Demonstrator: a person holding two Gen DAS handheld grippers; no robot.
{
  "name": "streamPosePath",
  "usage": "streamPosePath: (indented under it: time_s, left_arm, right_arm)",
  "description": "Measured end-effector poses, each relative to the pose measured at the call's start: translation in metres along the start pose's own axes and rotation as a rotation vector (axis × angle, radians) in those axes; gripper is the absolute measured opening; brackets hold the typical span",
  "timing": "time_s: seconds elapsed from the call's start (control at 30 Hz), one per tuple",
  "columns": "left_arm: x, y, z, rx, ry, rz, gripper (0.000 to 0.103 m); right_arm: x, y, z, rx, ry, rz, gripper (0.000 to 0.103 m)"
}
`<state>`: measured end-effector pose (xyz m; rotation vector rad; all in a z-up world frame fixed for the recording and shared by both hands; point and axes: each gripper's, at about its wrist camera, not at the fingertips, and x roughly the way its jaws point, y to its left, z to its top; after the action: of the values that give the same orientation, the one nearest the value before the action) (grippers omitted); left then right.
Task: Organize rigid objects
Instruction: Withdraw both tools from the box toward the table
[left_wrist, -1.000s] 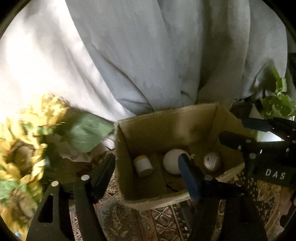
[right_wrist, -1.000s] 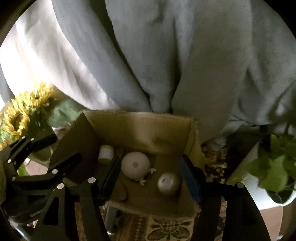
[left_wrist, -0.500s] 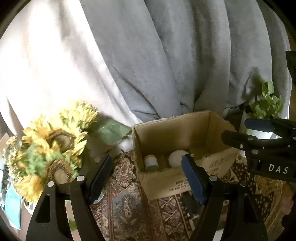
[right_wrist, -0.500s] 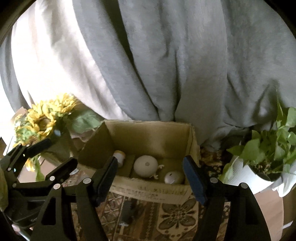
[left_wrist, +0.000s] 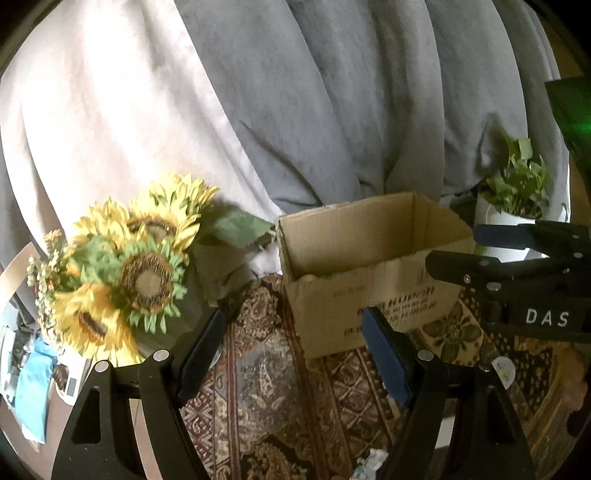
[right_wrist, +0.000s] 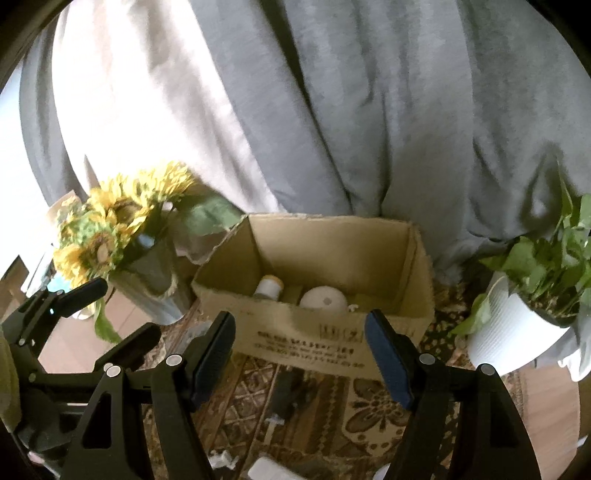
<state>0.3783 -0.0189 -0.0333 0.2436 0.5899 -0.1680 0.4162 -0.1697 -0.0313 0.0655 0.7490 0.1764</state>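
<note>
1. On the patterned rug (right_wrist: 317, 402) an open cardboard box (right_wrist: 314, 332) stands, with a small jar (right_wrist: 269, 286) and a white ball (right_wrist: 323, 297) inside, side by side.
2. The left hand-held gripper (left_wrist: 295, 354) hangs in front of the box, jaws wide, holding nothing.
3. The right hand-held gripper (right_wrist: 301, 354) is likewise wide and empty, near the box front.
4. Sunflowers (left_wrist: 140, 269) stand left of the box, a potted plant (right_wrist: 524, 314) right.
</note>
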Motion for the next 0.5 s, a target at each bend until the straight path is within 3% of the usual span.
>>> streamPosePath:
  time_s: [0.5]
  left_arm:
    - [-0.009, -0.007, -0.050, 0.040, 0.047, 0.007, 0.077]
  right_arm:
    - [0.010, 0.016, -0.042, -0.021, 0.074, 0.044, 0.073]
